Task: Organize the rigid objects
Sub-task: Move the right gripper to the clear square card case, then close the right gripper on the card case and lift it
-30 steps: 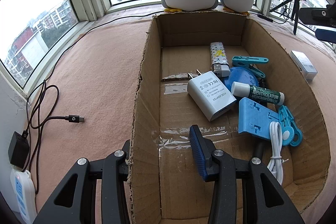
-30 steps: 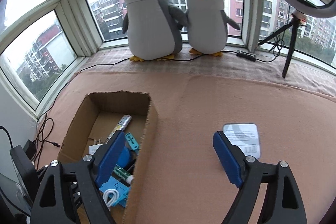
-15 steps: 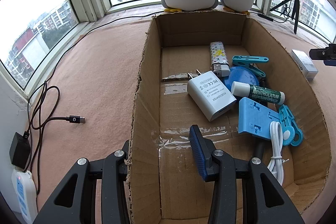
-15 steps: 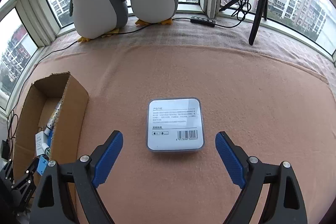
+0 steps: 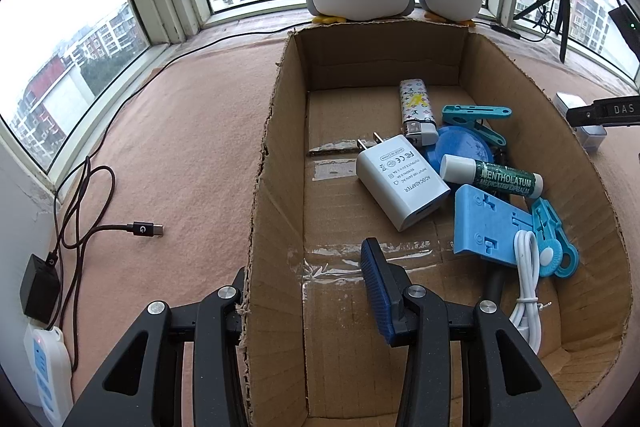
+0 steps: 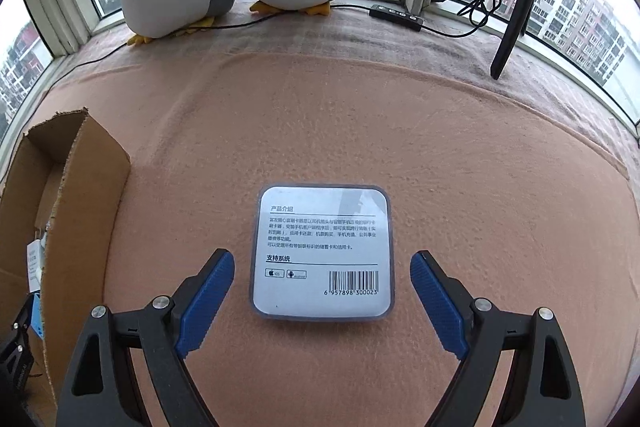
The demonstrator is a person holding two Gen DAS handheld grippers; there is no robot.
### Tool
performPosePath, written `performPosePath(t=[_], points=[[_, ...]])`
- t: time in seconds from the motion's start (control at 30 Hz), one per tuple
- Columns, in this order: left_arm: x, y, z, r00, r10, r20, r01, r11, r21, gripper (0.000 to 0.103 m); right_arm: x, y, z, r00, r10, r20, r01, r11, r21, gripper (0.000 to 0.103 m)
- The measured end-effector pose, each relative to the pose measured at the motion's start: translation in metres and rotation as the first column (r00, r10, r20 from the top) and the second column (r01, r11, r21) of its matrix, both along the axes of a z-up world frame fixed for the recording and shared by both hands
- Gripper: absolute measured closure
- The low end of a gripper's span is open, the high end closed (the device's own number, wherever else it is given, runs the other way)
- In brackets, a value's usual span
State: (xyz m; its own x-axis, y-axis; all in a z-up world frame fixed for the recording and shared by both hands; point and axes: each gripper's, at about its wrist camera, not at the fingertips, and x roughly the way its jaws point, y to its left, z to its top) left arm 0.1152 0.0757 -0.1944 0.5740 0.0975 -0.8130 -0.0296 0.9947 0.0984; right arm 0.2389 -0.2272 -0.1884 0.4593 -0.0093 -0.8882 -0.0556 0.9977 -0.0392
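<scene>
A flat white case [image 6: 322, 253] lies on the tabletop [image 6: 400, 131] between the wide-open right gripper's [image 6: 322, 301] untouching blue pads.

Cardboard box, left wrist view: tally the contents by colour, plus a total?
Inside the cardboard box:
White: 2, charger adapter, coiled cable
Blue: 2, round disc, flat bracket
Teal: 2, clip, clip
Green: 1, Mentholatum lip balm
Patterned: 1, lighter
Total: 8. A dark item under the bracket is too hidden to count.
</scene>
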Motion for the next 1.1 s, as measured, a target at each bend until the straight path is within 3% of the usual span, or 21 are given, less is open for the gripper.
performPosePath(t=[0.47, 0.63, 0.87, 1.1], points=[[0.000, 0.000, 0.000, 1.000, 0.000, 0.000, 0.000, 1.000, 0.001, 0.058, 0.013, 0.004, -0.014, 1.000, -0.004, 0.000, 0.004, 1.000, -0.016, 0.017], [0.000, 0.000, 0.000, 1.000, 0.000, 0.000, 0.000, 1.000, 0.001, 0.058, 0.014, 0.006, -0.013, 1.000, 0.002, 0.014, -0.002, 1.000, 0.007, 0.037], [0.000, 0.000, 0.000, 1.000, -0.001, 0.000, 0.001, 1.000, 0.001, 0.058, 0.008, 0.007, -0.012, 1.000, 0.001, 0.013, -0.001, 1.000, 0.021, 0.037], [0.000, -0.001, 0.000, 1.000, -0.001, 0.000, 0.001, 1.000, 0.002, 0.058, -0.005, 0.006, -0.003, 1.000, -0.014, 0.028, 0.011, 0.995, 0.101, 0.037]])
